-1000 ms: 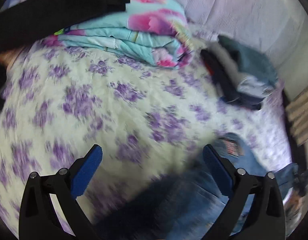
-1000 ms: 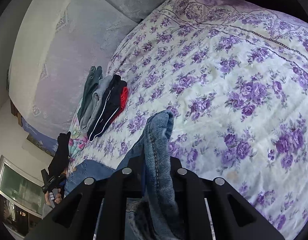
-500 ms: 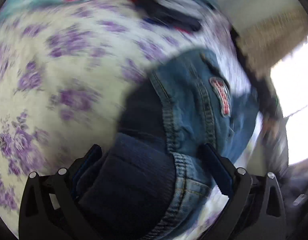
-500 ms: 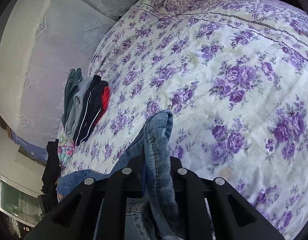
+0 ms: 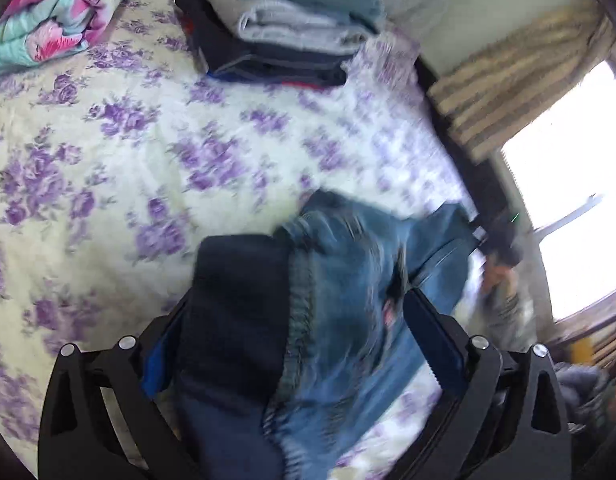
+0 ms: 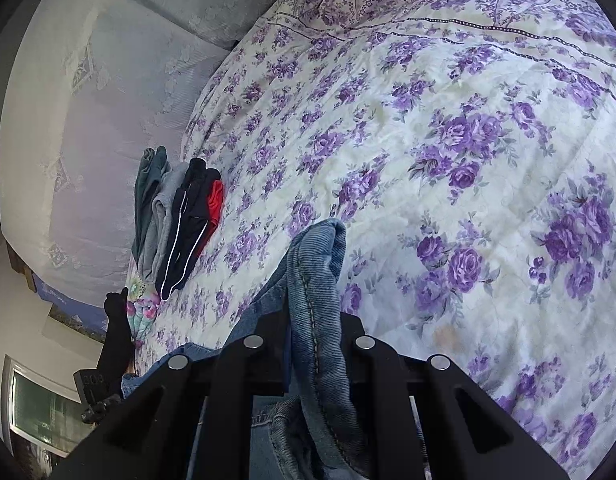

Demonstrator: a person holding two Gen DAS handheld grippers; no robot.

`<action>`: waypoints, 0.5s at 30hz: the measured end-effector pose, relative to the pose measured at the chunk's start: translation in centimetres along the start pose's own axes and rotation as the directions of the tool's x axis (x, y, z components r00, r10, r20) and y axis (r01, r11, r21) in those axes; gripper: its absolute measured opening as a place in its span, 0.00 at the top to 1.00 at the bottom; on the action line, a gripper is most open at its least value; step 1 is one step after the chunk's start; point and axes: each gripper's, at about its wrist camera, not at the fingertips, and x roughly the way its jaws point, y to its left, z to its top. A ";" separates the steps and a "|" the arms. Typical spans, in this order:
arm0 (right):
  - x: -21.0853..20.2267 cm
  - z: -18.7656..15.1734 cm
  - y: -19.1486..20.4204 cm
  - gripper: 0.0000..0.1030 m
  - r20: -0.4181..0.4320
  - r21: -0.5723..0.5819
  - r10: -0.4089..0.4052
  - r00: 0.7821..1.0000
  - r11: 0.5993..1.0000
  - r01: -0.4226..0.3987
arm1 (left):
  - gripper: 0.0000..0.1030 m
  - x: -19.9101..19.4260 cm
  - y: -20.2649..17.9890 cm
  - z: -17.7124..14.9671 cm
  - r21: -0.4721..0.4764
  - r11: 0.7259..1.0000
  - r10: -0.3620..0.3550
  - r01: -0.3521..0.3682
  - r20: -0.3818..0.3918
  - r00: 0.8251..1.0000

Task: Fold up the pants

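Blue denim pants point(image 5: 347, 280) with a dark knit waistband point(image 5: 236, 300) lie bunched on the floral bedspread point(image 5: 108, 152), right in front of my left gripper point(image 5: 296, 320). Its blue-padded jaws stand wide apart with the waist cloth between them, not clamped. My right gripper point(image 6: 311, 344) is shut on a fold of the same denim pants point(image 6: 315, 264), which rises out of the closed jaws and hangs down to the left. The left view is blurred.
A pile of folded clothes point(image 5: 276, 28) in dark, grey and teal sits at the far side of the bed; it also shows in the right wrist view point(image 6: 172, 220). A floral quilt point(image 5: 56, 12) lies beside it. A window point(image 5: 567, 208) and striped curtain are to the right.
My left gripper swung from the bare bedspread to over the pants' waist, and the cloth now sits between its open jaws. My right gripper keeps its hold and has shifted slightly.
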 end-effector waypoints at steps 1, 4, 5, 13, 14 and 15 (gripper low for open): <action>-0.2 -0.1 0.0 0.87 0.002 -0.007 0.003 1.000 1.000 -0.003 | 0.16 -0.4 -0.6 0.0 -0.007 1.000 -0.016 0.016 0.047 0.999; -0.4 -0.2 -0.1 0.87 0.006 -0.017 0.004 1.000 1.000 -0.004 | 0.46 -0.4 -1.7 -1.0 -0.001 0.997 0.079 -0.079 0.065 0.995; -0.3 -0.2 0.0 0.87 0.008 -0.023 0.003 1.000 1.000 -0.003 | 0.47 -0.3 -1.7 -1.3 -0.008 0.995 0.102 -0.101 0.068 0.992; -0.8 -0.3 0.2 0.87 0.025 -0.025 0.030 0.999 0.999 -0.029 | 0.60 -2.5 -4.4 -3.0 0.060 0.946 0.300 -0.318 0.206 0.931; -1.1 -0.3 0.5 0.87 0.034 -0.035 0.036 0.999 0.999 -0.035 | 0.71 -3.9 -4.9 -2.9 0.056 0.941 0.309 -0.333 0.256 0.916; -1.3 -0.1 1.1 0.88 0.042 -0.051 0.042 0.998 0.998 -0.040 | 0.91 -5.0 -5.0 -2.7 0.041 0.935 0.326 -0.352 0.291 0.899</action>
